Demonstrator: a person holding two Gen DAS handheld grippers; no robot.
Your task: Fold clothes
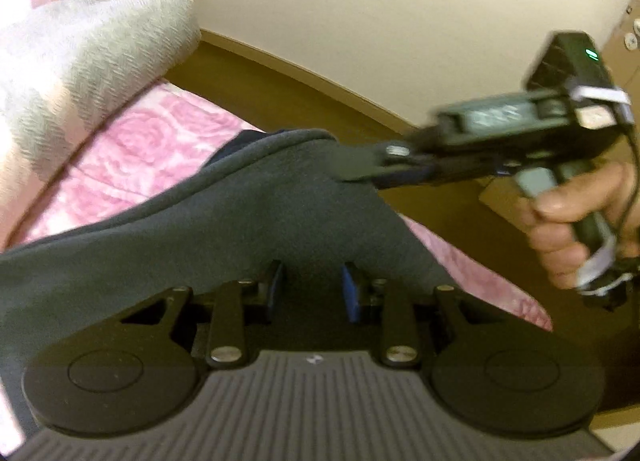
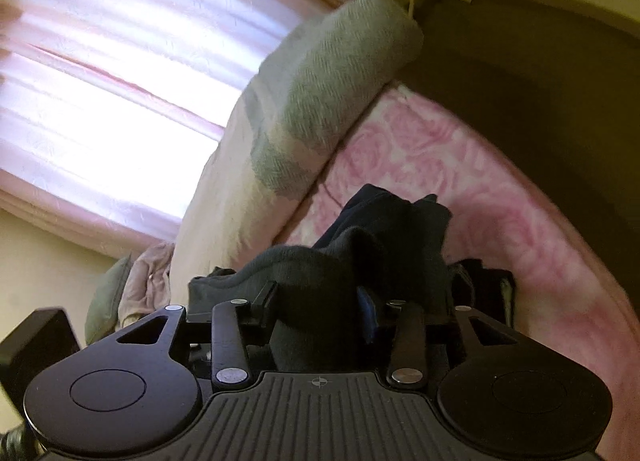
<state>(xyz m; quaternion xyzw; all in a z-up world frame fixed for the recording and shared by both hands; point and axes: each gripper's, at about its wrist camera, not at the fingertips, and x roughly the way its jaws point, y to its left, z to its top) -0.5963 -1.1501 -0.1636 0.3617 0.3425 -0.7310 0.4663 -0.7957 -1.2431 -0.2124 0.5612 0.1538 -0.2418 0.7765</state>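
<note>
A dark grey garment (image 1: 240, 221) is lifted off the pink bed, with a navy layer (image 2: 400, 213) showing behind its raised fold. My left gripper (image 1: 314, 273) is shut on the cloth near its lower edge, and the fabric fills the gap between the blue-padded fingers. My right gripper (image 1: 360, 169) is seen from the side in the left wrist view. It pinches the garment's upper edge, and a person's hand (image 1: 572, 229) holds its handle. In the right wrist view a bunch of the grey garment (image 2: 320, 261) sits squeezed between the right gripper's (image 2: 320, 297) fingers.
The bed has a pink rose-patterned cover (image 1: 160, 149) (image 2: 480, 189). A folded grey and white blanket (image 1: 80, 61) (image 2: 332, 93) is piled at its far side. Brown floor (image 1: 300, 93) runs along the cream wall. Pink curtains (image 2: 100, 81) hang over a bright window.
</note>
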